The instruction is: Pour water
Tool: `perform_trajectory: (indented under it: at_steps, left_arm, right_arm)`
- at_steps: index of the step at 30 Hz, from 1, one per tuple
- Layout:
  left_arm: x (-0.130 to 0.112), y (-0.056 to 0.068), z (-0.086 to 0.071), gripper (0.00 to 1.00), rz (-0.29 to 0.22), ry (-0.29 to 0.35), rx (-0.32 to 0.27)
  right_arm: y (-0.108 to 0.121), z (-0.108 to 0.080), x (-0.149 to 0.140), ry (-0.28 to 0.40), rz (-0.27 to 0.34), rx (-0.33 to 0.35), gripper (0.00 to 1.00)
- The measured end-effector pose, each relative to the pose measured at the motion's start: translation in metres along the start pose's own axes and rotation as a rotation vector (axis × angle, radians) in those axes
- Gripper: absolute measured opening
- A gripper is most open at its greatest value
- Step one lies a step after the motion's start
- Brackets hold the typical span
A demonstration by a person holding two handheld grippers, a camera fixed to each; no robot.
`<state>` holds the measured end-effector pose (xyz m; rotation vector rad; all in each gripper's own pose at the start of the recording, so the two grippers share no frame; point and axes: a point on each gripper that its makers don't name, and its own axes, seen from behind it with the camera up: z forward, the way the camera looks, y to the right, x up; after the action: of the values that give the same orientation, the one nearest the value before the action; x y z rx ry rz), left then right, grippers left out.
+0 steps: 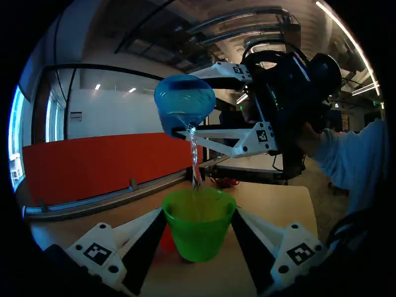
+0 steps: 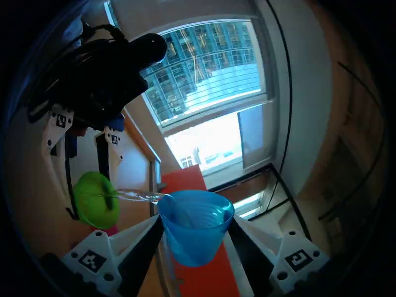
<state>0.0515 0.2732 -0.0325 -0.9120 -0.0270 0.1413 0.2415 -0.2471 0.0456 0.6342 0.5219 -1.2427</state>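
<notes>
Water [image 1: 194, 158] leaves right gripper's [image 2: 197, 222] clamped blue cup [image 2: 195, 241] (into green cup [image 1: 198, 232]).

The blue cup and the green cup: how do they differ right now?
Pose: the blue cup is tipped well over, while the green cup stands upright. Height: the blue cup is held above the green cup. Role: water streams off the blue cup's rim and falls into the green cup. Both are translucent, tapered plastic cups, the blue one held by the right gripper, the green one by the left gripper.
</notes>
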Motion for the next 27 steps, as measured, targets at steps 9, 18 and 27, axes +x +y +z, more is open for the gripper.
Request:
perform_trajectory:
  at_steps: [9, 18, 27]
  left_arm:
    - [0.003, 0.002, 0.000, 0.87, 0.002, 0.002, -0.002]
    - [0.003, 0.002, 0.000, 0.87, 0.004, 0.003, 0.000]
    - [0.003, 0.002, -0.002, 0.86, 0.004, 0.004, 0.000]
  right_arm:
    - [0.006, 0.000, 0.002, -0.006, -0.061, -0.013, 0.89]
    - [0.013, 0.001, 0.005, -0.011, -0.114, -0.025, 0.89]
    - [0.018, 0.002, 0.011, -0.013, -0.168, -0.036, 0.89]
